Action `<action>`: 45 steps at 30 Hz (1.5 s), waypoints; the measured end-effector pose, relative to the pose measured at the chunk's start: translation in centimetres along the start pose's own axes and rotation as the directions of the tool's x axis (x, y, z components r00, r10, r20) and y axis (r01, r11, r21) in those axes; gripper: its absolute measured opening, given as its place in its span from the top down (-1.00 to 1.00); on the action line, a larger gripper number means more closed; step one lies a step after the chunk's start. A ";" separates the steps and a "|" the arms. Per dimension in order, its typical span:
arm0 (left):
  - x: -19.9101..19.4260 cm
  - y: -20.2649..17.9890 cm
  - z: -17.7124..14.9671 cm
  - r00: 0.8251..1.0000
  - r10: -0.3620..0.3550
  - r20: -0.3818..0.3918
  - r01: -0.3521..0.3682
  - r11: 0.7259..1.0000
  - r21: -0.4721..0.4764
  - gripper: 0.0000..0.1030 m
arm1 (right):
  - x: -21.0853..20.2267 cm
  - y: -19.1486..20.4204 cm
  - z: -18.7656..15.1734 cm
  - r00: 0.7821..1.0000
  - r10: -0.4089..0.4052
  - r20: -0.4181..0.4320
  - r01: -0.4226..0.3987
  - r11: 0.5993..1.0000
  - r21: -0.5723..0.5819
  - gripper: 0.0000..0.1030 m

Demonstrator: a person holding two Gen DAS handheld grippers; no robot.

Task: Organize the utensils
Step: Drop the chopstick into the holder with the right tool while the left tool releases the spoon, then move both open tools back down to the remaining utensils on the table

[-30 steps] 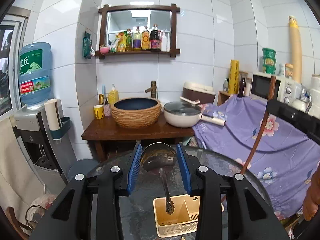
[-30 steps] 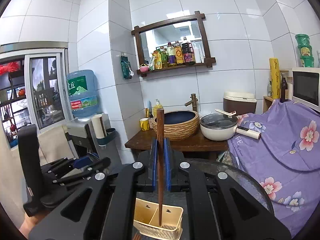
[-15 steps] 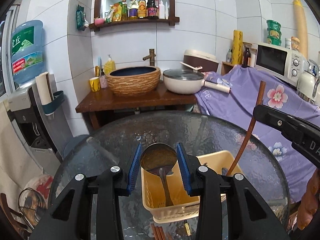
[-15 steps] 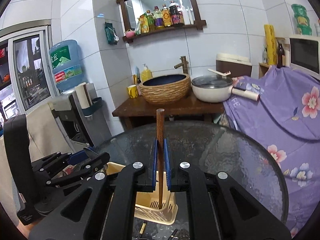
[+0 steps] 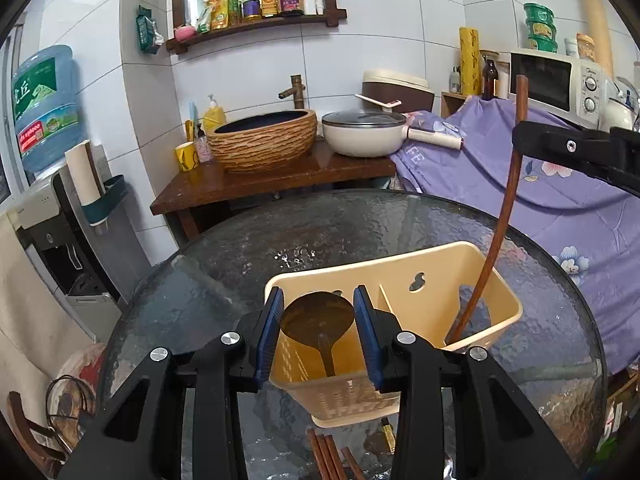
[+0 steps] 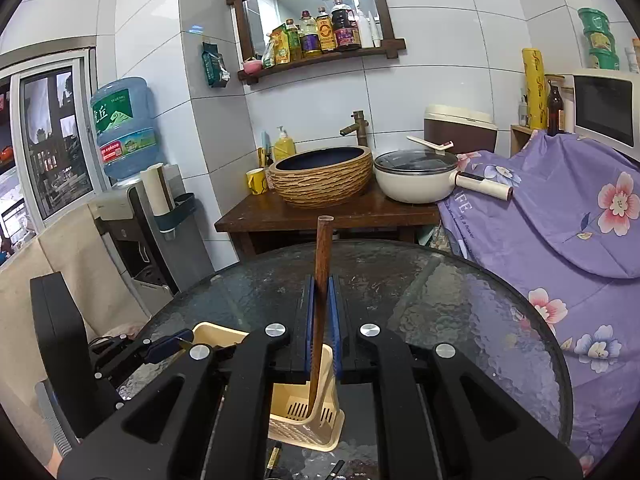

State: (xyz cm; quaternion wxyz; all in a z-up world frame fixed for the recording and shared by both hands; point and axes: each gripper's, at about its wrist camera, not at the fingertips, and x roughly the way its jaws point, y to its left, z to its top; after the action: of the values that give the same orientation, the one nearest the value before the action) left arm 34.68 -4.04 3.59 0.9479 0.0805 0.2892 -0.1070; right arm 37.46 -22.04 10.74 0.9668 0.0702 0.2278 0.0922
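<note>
Left wrist view: we see the left gripper clamped on a metal spoon, its bowl pinched between the blue pads. Spoon bowl is brownish, dull, facing the camera; its handle drops straight down into the left compartment of the cream utensil caddy. Caddy is plastic, two compartments split by a divider, slotted front wall, keyhole cut-outs in the taller back wall; it sits on the round textured glass table.

The right gripper is closed narrow on a dark brown wooden stick, gripped mid-length, near upright. Its squared top end sticks up past the pads; its lower end is down inside the caddy, at the slotted floor of the right compartment. From the left wrist view the same stick leans slightly, entering the caddy's right compartment.

More brown chopsticks lie on the glass just in front of the caddy.
</note>
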 end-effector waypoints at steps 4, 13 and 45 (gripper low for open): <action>-0.2 0.0 -0.1 1.000 0.002 0.007 -0.002 1.000 -0.004 0.31 | 0.1 0.0 0.0 1.000 -0.003 0.000 0.003 1.000 -0.001 0.85; -3.6 1.2 -1.1 0.998 -0.009 0.067 0.013 0.998 -0.058 -0.31 | -0.6 -1.0 -0.7 1.000 -0.021 0.020 0.021 1.000 0.019 0.04; -5.1 2.7 -17.4 0.987 -0.050 -0.153 0.021 0.983 -0.185 -0.14 | -0.6 -1.0 -20.1 0.917 0.027 -0.397 -0.039 0.999 -0.021 0.13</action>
State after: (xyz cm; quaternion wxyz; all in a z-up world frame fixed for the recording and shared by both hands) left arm 21.97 3.15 -7.53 0.9235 -0.0039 0.3728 -0.0902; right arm 27.98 -21.29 -7.01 0.8998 0.0399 0.4164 0.1240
